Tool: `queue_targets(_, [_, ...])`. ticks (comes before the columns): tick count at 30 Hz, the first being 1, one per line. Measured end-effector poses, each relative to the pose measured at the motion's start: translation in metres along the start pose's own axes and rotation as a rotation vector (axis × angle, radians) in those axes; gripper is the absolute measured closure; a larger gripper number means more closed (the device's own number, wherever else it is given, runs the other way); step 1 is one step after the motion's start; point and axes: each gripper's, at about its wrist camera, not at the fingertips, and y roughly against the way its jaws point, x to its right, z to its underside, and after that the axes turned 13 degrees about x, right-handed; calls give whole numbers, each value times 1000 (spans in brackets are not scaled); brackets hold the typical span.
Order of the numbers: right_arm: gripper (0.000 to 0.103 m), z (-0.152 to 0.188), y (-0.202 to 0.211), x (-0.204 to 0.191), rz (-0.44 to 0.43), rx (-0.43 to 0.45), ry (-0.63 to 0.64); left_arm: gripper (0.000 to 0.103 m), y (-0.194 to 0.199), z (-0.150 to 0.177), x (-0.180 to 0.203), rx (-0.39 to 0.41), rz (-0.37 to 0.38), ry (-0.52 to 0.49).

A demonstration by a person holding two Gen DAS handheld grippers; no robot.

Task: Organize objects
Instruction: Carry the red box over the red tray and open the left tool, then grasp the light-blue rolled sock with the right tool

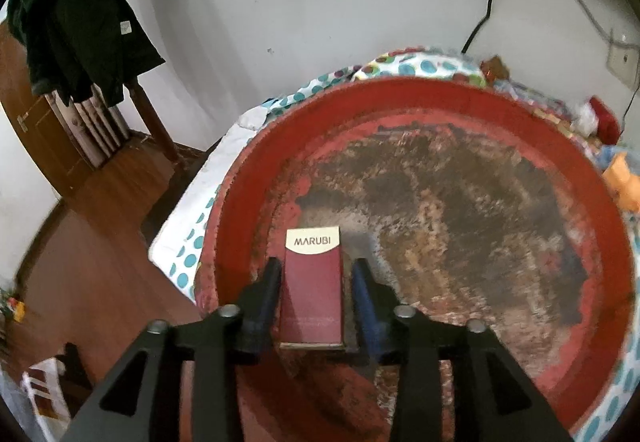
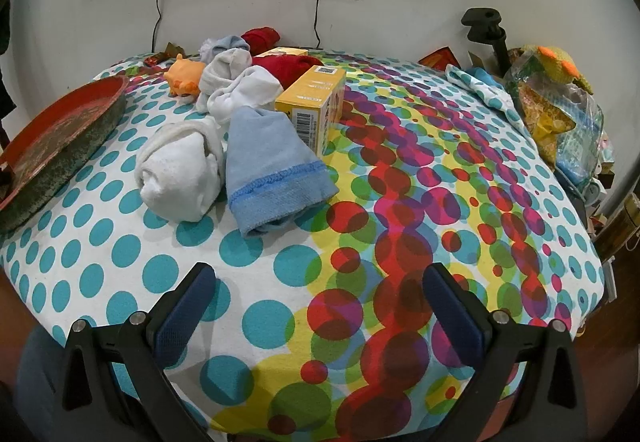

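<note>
A dark red box marked MARUBI rests on the worn floor of a round red tray, near its front left rim. My left gripper straddles the box; its jaws are open, and a gap shows between the box and the right finger. In the right wrist view the tray sits at the left of the dotted bedspread. My right gripper hangs open over the cloth with nothing between its fingers. Ahead lie a light blue sock, a rolled white sock and a yellow box.
More white socks, red cloth and an orange toy lie towards the wall. A plastic bag of items and a black clamp stand at the right. A chair draped with dark clothing stands on the wooden floor.
</note>
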Motion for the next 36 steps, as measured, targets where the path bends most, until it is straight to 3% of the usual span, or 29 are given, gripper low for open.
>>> queue_targets(4, [0,-1,0,6,-33,-3,-30,58,30,-4,-9,71,82,61])
queue_targets(8, [0,2,4,21,-104,23,-107,57,80,-1,-10,202,166,43])
queue_targets(12, [0,-9,5,14,-111,58,-47,47,133,21,-5,317,259,50])
queue_targets(16, [0,-25,-7,3,-97,54,33,45,156,57,25,311,374,-29])
queue_targets(18, [2,-31,-16,0,-133,42,27,45,158,70,37,298,408,-53])
queue_targets(23, [52,-36,-39,-4,-141,-23,15,45,168,94,61,259,528,-107])
queue_targets(25, [65,-36,-38,-5,-136,-11,14,45,174,102,68,259,549,-140])
queue_targets(28, [74,-35,-33,-7,-131,-7,4,45,183,106,72,270,585,-147])
queue_targets(33, [75,-45,-9,1,-114,32,-19,45,187,102,64,277,574,-112])
queue_targets(36, [75,-63,8,1,-118,68,-19,45,185,98,58,280,530,-88])
